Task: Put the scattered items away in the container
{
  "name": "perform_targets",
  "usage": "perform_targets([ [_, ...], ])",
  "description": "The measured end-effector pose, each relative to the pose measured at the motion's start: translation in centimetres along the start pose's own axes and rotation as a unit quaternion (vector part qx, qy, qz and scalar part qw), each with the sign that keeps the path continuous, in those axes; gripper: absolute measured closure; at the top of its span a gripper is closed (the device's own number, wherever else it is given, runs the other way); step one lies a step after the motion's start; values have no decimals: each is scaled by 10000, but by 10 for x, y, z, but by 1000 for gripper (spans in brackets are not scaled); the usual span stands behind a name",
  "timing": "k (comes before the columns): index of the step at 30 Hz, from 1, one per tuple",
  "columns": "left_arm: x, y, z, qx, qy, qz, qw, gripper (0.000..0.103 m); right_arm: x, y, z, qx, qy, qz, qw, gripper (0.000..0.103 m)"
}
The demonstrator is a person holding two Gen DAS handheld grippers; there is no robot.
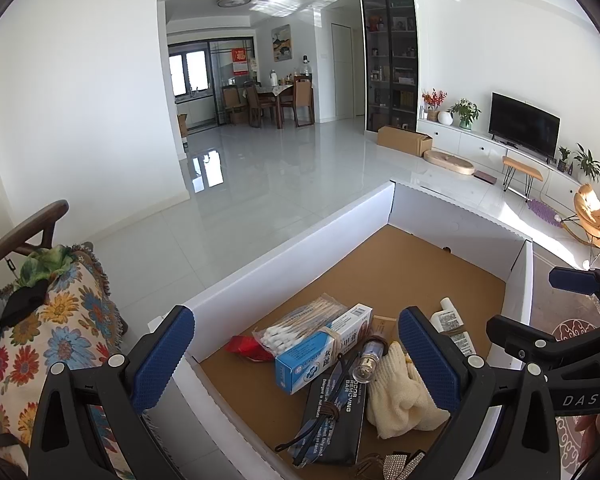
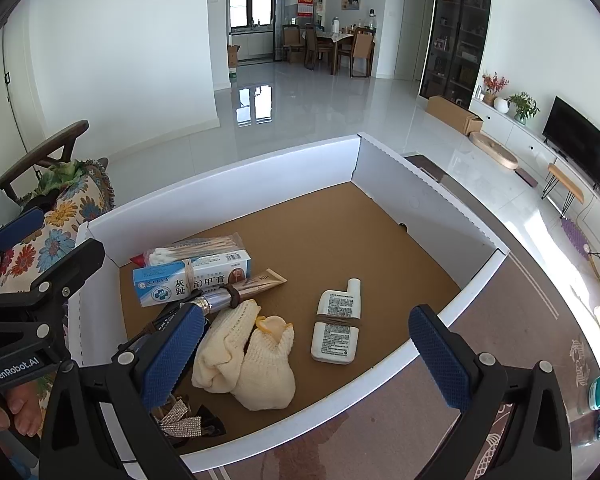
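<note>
Right wrist view shows the white cardboard box (image 2: 420, 204) already holding most of the clutter: a cotton swab pack (image 2: 196, 249), a blue ointment carton (image 2: 192, 282), a cream tube (image 2: 260, 280), cream knit gloves (image 2: 252, 360), a white bottle (image 2: 336, 324) and a rhinestone hair clip (image 2: 184, 424). The right gripper (image 2: 308, 356) hovers above the box, fingers wide and empty; the left gripper (image 1: 296, 360) does likewise. A teal-lidded jar (image 2: 598, 394) apparently sits outside on the patterned desk (image 2: 380, 440), near the right edge. Reaching for it risks clipping the box's low front wall and shoving the box, or the round jar slipping from the fingers.
</note>
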State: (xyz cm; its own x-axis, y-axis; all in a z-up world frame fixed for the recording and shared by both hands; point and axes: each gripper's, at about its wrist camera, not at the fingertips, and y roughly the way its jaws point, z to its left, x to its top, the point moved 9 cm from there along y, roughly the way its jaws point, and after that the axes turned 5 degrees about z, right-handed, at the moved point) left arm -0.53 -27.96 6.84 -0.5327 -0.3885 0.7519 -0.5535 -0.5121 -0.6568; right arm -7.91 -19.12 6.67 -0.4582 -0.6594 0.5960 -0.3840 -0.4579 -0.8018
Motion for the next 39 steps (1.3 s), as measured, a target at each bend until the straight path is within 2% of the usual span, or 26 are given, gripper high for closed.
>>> perform_targets([
  [39, 4, -1, 6, 45, 30, -41, 10000, 0, 3, -4, -1, 11, 43, -6, 10000, 1],
])
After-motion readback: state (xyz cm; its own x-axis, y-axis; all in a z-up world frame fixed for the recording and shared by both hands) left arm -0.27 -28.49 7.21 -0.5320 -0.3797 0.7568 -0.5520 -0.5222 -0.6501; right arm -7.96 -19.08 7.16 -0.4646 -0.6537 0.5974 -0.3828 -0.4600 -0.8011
